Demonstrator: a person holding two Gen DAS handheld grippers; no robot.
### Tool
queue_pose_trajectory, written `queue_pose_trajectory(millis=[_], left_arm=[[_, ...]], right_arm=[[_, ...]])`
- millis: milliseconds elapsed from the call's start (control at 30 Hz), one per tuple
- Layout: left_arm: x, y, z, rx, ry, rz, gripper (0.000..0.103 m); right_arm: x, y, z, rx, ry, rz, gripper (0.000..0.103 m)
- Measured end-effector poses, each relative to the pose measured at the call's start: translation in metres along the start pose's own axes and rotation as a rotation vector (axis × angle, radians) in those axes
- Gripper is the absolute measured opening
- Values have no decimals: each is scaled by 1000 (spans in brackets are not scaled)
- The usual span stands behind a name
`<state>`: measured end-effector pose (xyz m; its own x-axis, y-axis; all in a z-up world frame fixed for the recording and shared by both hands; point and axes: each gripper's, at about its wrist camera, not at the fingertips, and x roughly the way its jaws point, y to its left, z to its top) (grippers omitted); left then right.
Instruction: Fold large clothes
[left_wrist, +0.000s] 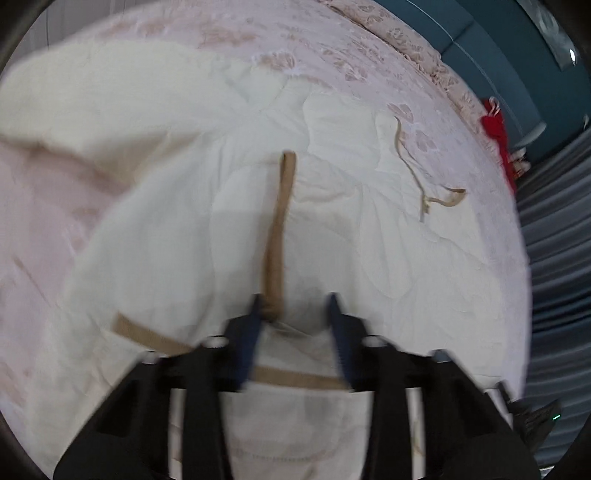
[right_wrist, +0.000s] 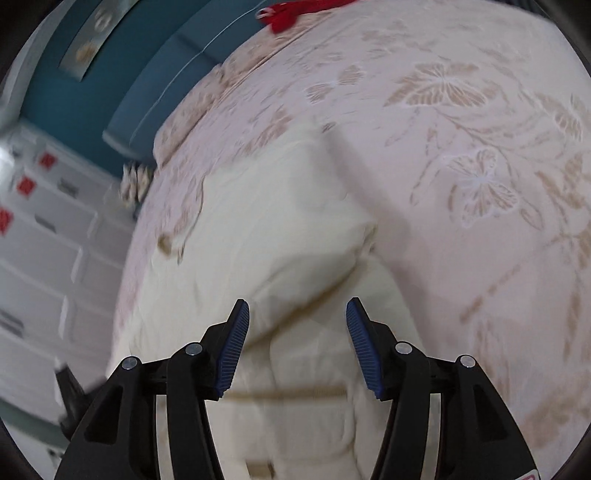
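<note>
**Cream garment spread on the bed, a grip being set up at its trimmed edge**

A large cream padded garment with tan trim is laid out on the pink butterfly-patterned bedspread, presumably so it can be folded flat. The left gripper is seen with jaws apart, a tan trim strip beside one finger; whether it is pinched cannot be told through the blur. The right gripper is held open and empty above the cloth, likely for a second hold.
</note>
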<state>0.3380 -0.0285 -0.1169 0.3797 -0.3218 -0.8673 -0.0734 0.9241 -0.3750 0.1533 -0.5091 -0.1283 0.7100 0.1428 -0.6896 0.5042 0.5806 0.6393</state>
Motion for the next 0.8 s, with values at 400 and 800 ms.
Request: queue_pose_trajectory(millis=[400, 800], left_arm=[[-84, -18, 30, 215, -367, 122, 7], [19, -2, -14, 296, -197, 297, 7]], right_arm=[[-29, 70, 26, -198, -215, 129, 7], [60, 32, 3, -292, -30, -222, 6]])
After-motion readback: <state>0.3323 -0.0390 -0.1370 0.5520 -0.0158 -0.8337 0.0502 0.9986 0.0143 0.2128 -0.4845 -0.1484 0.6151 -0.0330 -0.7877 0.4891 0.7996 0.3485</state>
